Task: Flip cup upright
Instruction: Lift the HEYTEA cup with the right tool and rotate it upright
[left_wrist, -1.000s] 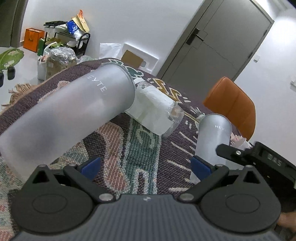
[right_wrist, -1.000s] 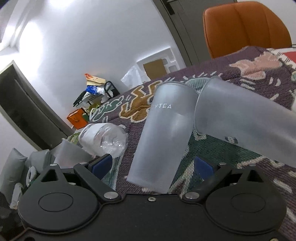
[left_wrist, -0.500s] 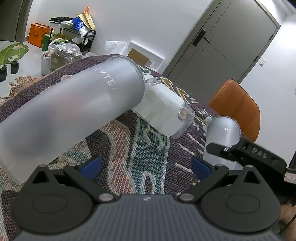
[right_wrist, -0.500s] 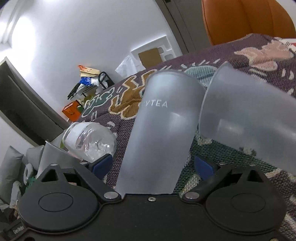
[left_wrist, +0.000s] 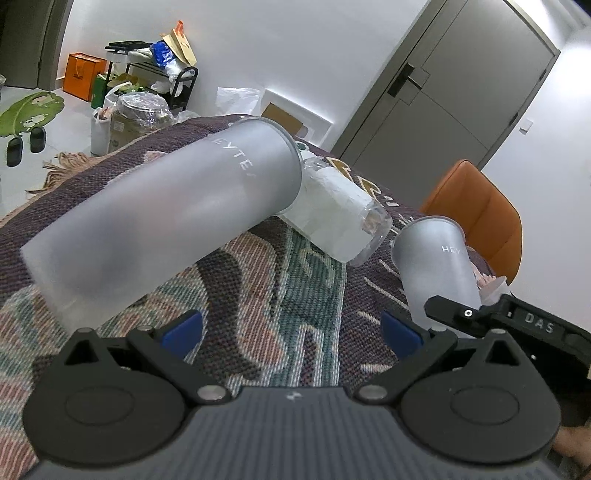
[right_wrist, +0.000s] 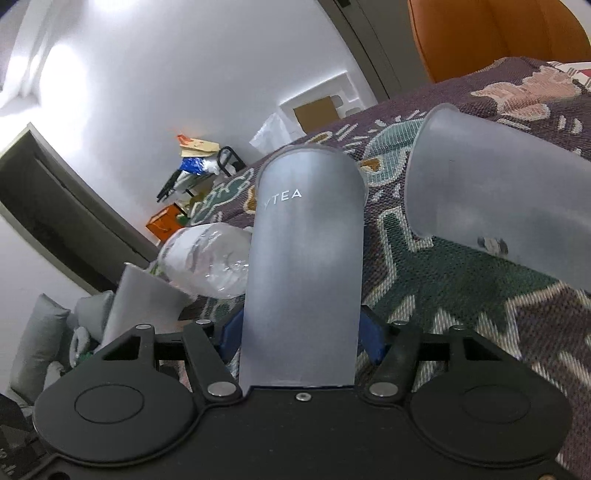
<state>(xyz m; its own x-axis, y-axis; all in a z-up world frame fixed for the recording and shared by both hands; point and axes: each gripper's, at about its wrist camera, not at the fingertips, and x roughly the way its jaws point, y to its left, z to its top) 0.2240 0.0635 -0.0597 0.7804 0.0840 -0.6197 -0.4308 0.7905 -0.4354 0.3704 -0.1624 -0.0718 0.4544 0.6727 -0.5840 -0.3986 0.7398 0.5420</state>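
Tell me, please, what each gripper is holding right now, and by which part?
The right gripper grips a frosted HEYTEA cup by its lower body, near the base. The left gripper is open and holds nothing; the tilted frosted cup lies beyond its left finger.

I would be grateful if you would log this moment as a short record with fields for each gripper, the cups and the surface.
left gripper: open, holding nothing
right gripper: shut on the upright frosted cup
tilted frosted cup: lying aslant, rim raised, near the left gripper
plastic bottle: on its side behind the tilted cup
surface: patterned woven rug
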